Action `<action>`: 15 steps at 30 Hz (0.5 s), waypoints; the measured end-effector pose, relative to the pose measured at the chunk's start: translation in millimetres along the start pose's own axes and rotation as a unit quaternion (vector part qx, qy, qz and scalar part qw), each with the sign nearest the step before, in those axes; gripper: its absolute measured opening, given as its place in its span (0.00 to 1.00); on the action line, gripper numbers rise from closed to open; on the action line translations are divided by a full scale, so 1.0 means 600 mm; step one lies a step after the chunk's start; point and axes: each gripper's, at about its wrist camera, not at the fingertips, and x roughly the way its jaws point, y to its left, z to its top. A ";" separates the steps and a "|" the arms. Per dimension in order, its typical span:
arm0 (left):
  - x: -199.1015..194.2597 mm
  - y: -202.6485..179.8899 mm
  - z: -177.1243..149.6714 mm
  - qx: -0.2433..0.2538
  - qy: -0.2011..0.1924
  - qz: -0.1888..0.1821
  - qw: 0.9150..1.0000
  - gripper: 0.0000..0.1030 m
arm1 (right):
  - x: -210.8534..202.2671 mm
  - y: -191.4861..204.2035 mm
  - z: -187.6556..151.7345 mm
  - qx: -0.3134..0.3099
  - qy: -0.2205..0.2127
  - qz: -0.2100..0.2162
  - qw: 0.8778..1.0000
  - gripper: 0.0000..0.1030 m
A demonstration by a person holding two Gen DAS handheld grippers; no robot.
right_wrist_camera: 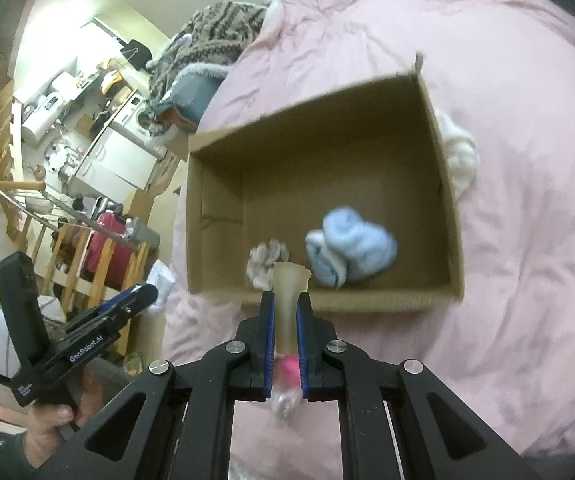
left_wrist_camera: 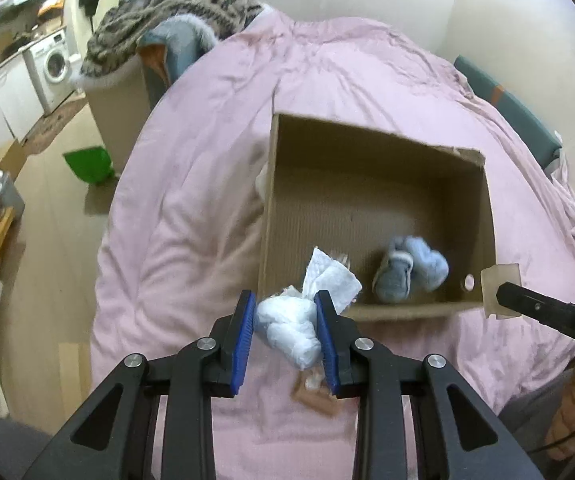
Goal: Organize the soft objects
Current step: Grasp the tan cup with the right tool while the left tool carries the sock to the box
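Left hand-held gripper (left_wrist_camera: 285,320) clamps white bundle (left_wrist_camera: 287,330) lying crosswise.

My left hand-held gripper (left_wrist_camera: 285,320) is matte black with blue ribbed pads (left_wrist_camera: 247,312) and silver pivot screws (left_wrist_camera: 206,344). My right hand-held gripper (right_wrist_camera: 286,312) matches; white "GenRobot.AI" lettering (right_wrist_camera: 86,350) marks the left body.

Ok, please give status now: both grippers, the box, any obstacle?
Left gripper shut on white bundle. Right gripper shut on translucent strip. Cardboard box open, blue socks inside. Path clear.
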 end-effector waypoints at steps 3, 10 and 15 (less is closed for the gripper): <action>0.014 -0.006 0.018 -0.002 -0.004 -0.002 1.000 0.27 | -0.002 -0.019 0.016 0.009 -0.017 0.017 1.000 0.11; 0.060 -0.025 0.026 0.007 -0.015 0.000 1.000 0.27 | 0.018 -0.060 0.018 0.032 -0.025 -0.003 0.999 0.11; 0.096 -0.019 0.019 0.001 -0.014 -0.003 1.000 0.27 | 0.031 -0.064 0.014 0.026 -0.025 -0.029 0.999 0.11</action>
